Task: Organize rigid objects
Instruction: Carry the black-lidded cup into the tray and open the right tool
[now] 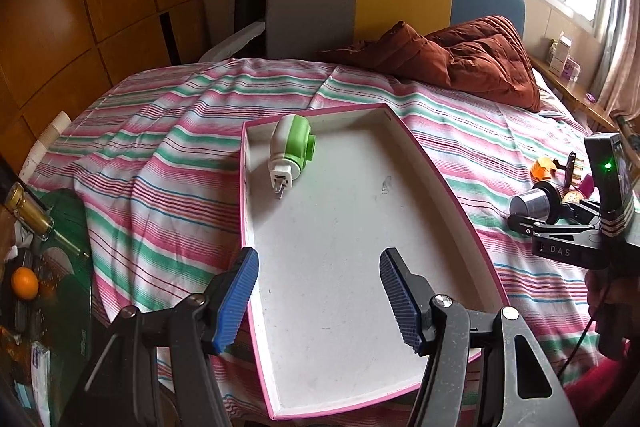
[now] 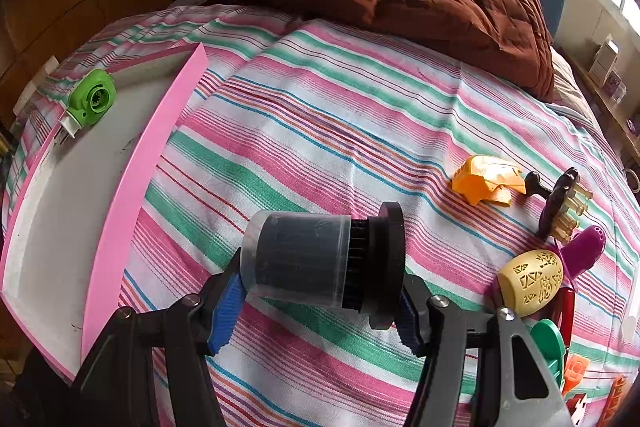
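the right gripper (image 2: 320, 303) clamps a black brush (image 2: 324, 259) above the bedsheet (image 2: 320, 115), beside the pink tray (image 2: 160, 131). the left gripper (image 1: 320, 301) hangs wide, empty, over the tray. judged next: carry the brush leftward and set it near the green plug (image 2: 91, 98).

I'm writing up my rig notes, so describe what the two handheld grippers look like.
The left gripper and the right gripper match: black angular arms with silver pivot bolts and ribbed blue pads on the fingertips. From the left camera, the right one's side carries white letters "DAS", a box with a green light, and a thin black cable.
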